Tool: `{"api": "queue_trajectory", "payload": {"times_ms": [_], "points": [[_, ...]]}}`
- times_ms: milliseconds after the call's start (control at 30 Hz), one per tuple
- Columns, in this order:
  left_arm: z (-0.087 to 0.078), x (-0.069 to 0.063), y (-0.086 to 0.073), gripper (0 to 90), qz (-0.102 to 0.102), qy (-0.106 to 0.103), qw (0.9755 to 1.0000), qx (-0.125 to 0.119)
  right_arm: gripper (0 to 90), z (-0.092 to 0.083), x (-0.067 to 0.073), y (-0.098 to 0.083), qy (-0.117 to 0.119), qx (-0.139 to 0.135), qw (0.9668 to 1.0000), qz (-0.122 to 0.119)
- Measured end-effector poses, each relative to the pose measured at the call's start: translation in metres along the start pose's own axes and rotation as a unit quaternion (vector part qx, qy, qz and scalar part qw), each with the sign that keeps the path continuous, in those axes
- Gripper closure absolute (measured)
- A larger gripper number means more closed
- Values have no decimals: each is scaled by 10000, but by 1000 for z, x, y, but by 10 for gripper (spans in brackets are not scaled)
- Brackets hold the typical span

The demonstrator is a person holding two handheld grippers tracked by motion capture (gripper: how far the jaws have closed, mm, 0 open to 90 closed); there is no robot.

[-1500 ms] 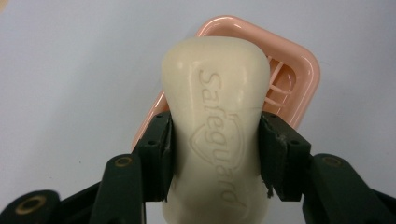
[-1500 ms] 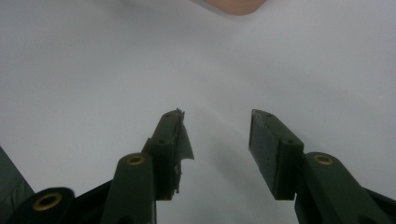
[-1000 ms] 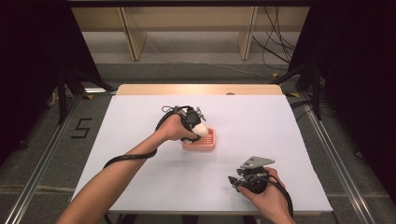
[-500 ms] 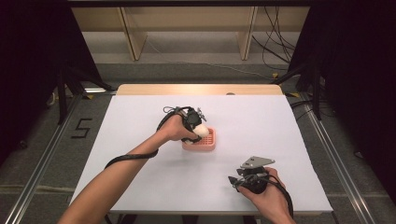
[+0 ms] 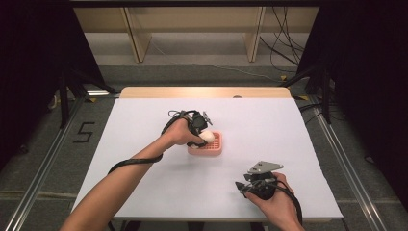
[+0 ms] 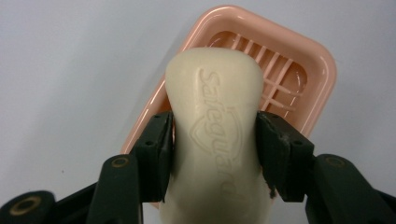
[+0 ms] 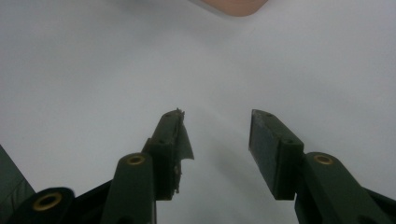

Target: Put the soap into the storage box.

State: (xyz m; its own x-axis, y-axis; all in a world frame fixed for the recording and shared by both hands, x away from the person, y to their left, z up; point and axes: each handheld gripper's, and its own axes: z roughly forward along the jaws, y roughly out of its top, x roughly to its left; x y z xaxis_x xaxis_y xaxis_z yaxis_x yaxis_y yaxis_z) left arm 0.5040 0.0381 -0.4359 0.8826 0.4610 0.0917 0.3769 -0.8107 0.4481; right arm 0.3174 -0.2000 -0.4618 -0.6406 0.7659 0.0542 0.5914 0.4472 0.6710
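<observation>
Cream-white soap pinched across its narrow waist by left gripper, both jaws pressed on its sides. Long axis along the jaws, far end pointing forward over the near rim of pink dish; embossed face up toward the camera. Held above the dish; contact with it cannot be told. In the high view, soap at the left edge of dish, near the middle of white table.

Ribbed floor of the dish bare beyond the soap. Nothing else on the table near the dish.

Left hand wrapped around left gripper, forearm stretched diagonally from the bottom left, cable trailing back along it. Right gripper well apart from the dish, near the front edge, held in right hand, grey plate on top. Right gripper with jaws spread, holding nothing, low over bare table; corner of dish at the top edge of that view.
</observation>
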Motion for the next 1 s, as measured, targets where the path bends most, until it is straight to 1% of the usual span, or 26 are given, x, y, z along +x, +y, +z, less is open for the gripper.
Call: {"api": "queue_trajectory", "payload": {"times_ms": [33, 67, 100, 200, 267, 300, 367, 400, 433, 467, 500, 533, 600, 633, 667, 700, 733, 767, 800, 833, 867, 900, 933, 967, 1000], "points": [[-1, 0, 1, 477, -40, -7, 10000, -67, 554, 0, 1, 0, 17, -6, 10000, 45], [-3, 1, 2, 480, -11, 22, 9999, -116, 554, 0, 1, 0, 18, -3, 10000, 16], [-7, 0, 3, 482, -47, 22, 9998, -177, 554, 1, 0, 0, 19, -8, 10000, -57], [-14, -3, 2, 476, -31, 12, 9996, -285, 554, 0, 0, 0, 23, 14, 10000, -64], [-20, -4, -1, 468, -23, 48, 9994, -347, 554, 0, 0, 0, 22, 22, 10000, -62], [-23, -6, -3, 463, -55, 46, 9993, -362, 554, 1, 0, -1, -18, -69, 10000, -1], [-29, -7, -8, 457, -72, 63, 9992, -394, 554, 1, 1, 0, 0, -58, 10000, 12], [-32, -7, -11, 453, -110, 66, 9990, -424, 554, 3, 2, -1, -33, -173, 9998, 35], [-35, -8, -14, 451, -153, 76, 9988, -468, 554, 3, 3, -1, 18, -174, 9997, 161], [-39, -10, -19, 447, -238, 88, 9981, -562, 553, 2, 3, 0, 21, -125, 9998, 145], [-41, -10, -22, 442, -273, 75, 9979, -578, 553, 3, 3, -1, -5, -130, 9998, 158], [-44, -12, -26, 439, -341, 106, 9975, -607, 554, 3, 3, -1, -2, -123, 9998, 157], [-50, -14, -35, 430, -353, 104, 9974, -621, 553, 2, 3, 0, 2, -79, 9999, 146], [-53, -16, -39, 424, -383, 121, 9970, -663, 553, 0, 2, 1, 19, 62, 9999, 137], [-56, -16, -44, 420, -408, 85, 9969, -665, 553, 0, 2, 1, 13, 55, 9999, 148], [-58, -18, -48, 417, -505, 72, 9962, -707, 552, 0, 3, 1, 12, 57, 9999, 148], [-61, -19, -52, 416, -547, 62, 9960, -698, 552, 0, 3, 1, 11, 62, 9999, 148], [-63, -19, -57, 416, -550, 99, 9955, -760, 552, 0, 3, 1, 11, 68, 9999, 149], [-65, -21, -63, 416, -630, 141, 9948, -793, 552, 1, 3, 0, -5, 13, 9999, 132], [-66, -22, -66, 414, -644, 147, 9944, -822, 552, 0, 3, 1, 7, 92, 9998, 152], [-70, -24, -71, 413, -688, 143, 9940, -835, 552, 0, 3, 1, 4, 92, 9998, 157], [-70, -25, -75, 411, -785, 154, 9929, -876, 552, 0, 3, 1, 2, 92, 9998, 151], [-72, -27, -80, 407, -800, 183, 9923, -931, 552, 0, 3, 1, 5, 102, 9998, 164], [-75, -30, -87, 407, -903, 175, 9913, -946, 552, 1, 3, 0, -23, 92, 9999, 102], [-76, -32, -91, 406, -956, 174, 9907, -948, 551, 0, 3, 1, -19, 86, 9998, 149]]}}
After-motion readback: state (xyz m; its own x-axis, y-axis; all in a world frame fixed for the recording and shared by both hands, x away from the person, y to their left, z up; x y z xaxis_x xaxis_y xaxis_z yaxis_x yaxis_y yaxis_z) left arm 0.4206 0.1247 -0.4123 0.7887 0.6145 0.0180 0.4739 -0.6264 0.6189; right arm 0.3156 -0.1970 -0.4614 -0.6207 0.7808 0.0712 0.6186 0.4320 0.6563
